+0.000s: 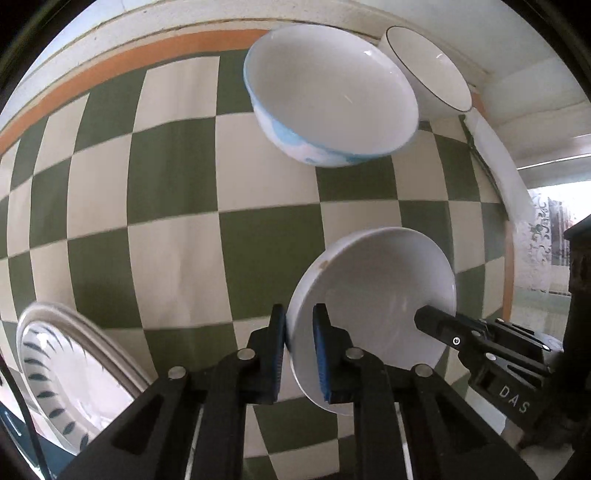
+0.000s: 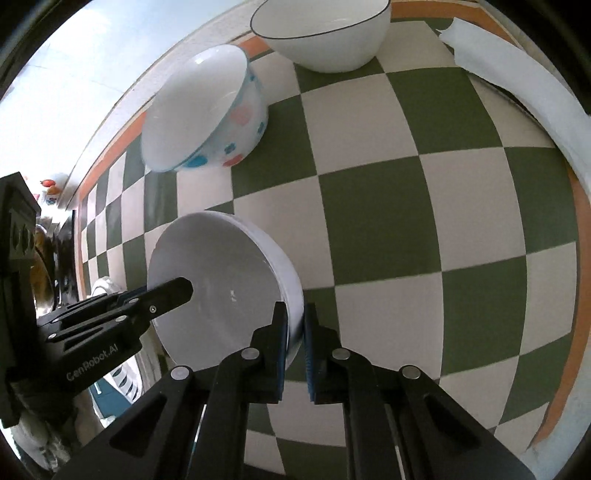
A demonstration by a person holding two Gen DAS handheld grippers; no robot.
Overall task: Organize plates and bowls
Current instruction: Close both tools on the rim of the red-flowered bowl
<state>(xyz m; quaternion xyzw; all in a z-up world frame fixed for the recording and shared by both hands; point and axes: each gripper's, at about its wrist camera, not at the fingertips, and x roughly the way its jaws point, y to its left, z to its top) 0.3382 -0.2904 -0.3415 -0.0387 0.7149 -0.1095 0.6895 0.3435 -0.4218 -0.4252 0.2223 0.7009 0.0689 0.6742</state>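
**Two grippers clamp opposite rims of a plain white bowl**

A plain white bowl (image 1: pixel 373 295) sits on a green-and-cream checked tablecloth (image 1: pixel 177 206), near the front of the table. The left gripper (image 1: pixel 299 350) is clenched on the bowl's rim, one blue pad outside the wall and one inside. The right gripper (image 2: pixel 294 345) is clenched on the opposite rim in the same way. Each one shows in the other's camera, reaching into the bowl from the far side.

Farther back stand a white bowl with blue and pink spots (image 2: pixel 207 110) and, beyond it, a larger white bowl with a thin dark rim line (image 2: pixel 325 33). A patterned plate (image 1: pixel 70 373) lies at the left edge, partly hidden.

The gripped bowl looks like glazed ceramic: rigid, fairly heavy, smooth and probably slippery, and breakable if dropped or knocked. The thin rim is the natural place to hold it, and two opposed grips should keep it level.
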